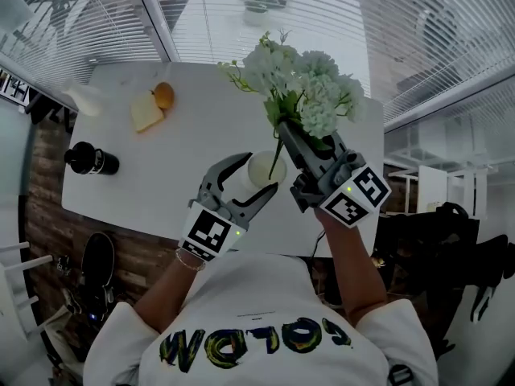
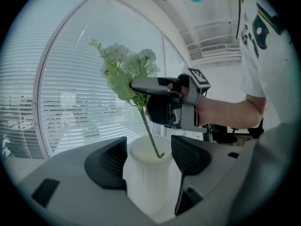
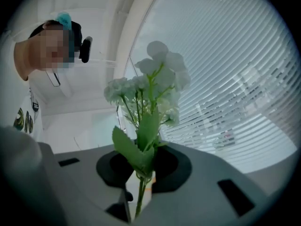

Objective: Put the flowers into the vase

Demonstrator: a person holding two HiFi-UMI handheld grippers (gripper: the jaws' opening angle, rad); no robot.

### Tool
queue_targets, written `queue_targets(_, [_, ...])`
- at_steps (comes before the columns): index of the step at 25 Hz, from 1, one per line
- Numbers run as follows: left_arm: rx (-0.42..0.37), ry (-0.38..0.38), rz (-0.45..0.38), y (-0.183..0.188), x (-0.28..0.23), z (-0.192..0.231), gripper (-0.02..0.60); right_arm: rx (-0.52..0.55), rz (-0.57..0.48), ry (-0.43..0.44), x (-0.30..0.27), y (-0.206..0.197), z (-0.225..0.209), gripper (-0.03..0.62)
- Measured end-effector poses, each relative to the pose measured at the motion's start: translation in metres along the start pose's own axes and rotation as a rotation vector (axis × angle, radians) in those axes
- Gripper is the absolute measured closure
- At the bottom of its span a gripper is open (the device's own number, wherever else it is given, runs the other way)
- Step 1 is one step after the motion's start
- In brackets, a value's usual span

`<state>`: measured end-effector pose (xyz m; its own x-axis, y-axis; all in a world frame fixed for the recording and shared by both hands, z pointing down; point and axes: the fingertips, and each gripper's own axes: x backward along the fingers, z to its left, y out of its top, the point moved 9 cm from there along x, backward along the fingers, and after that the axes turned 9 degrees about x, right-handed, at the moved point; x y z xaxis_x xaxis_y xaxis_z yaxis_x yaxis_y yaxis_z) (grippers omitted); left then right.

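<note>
- White table [image 1: 201,119] below us, slatted blinds [image 1: 434,22] all around it.
- We note the flowers [image 1: 306,87]: pale white-green pompom heads, serrated green leaves, thin green stems gathered in one bunch.
- Right tongs [image 1: 283,131] are clamped on the stems just under the leaves. The heads stand out beyond the jaws and one long stem runs on below them.
- Vase [image 1: 261,170]: white, wide-mouthed, upright between the jaws of the left tongs [image 1: 259,173], which grip it with a pad pressed to each side.
- Right tongs sit above and just beyond the left tongs. The stem slants down from them, its tip at the vase mouth.
- Only the left gripper view shows us that tip reaching the mouth. The right gripper view shows the clamp on the stems, with the vase a mere white sliver beneath. Only the head view takes in the table.
</note>
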<state>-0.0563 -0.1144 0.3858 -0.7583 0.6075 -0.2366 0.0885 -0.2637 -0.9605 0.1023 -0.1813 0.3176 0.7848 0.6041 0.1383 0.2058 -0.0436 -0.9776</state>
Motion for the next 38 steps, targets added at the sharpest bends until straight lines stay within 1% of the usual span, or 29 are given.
queue_targets(7, [0.001, 0.0, 0.004, -0.002, 0.0, 0.002, 0.279, -0.018, 0.006, -0.053, 0.011, -0.011, 0.002, 0.514])
queue_targets(12, [0.003, -0.005, 0.008, -0.003, -0.001, 0.004, 0.279, -0.034, 0.019, -0.069, 0.017, -0.021, 0.004, 0.505])
queue_targets(19, [0.008, -0.003, 0.007, -0.003, -0.001, 0.003, 0.279, -0.019, 0.046, -0.074, 0.024, -0.027, 0.007, 0.497])
queue_targets(27, [0.013, 0.0, 0.004, -0.003, -0.001, 0.002, 0.279, -0.042, 0.088, -0.065, 0.027, -0.034, 0.008, 0.482])
queue_targets(32, [0.016, 0.002, 0.002, -0.003, 0.0, 0.002, 0.279, -0.053, 0.152, -0.035, 0.026, -0.042, 0.011, 0.463])
queue_targets(38, [0.022, 0.003, 0.001, -0.004, 0.0, 0.003, 0.279, -0.065, 0.189, -0.01, 0.025, -0.046, 0.012, 0.436])
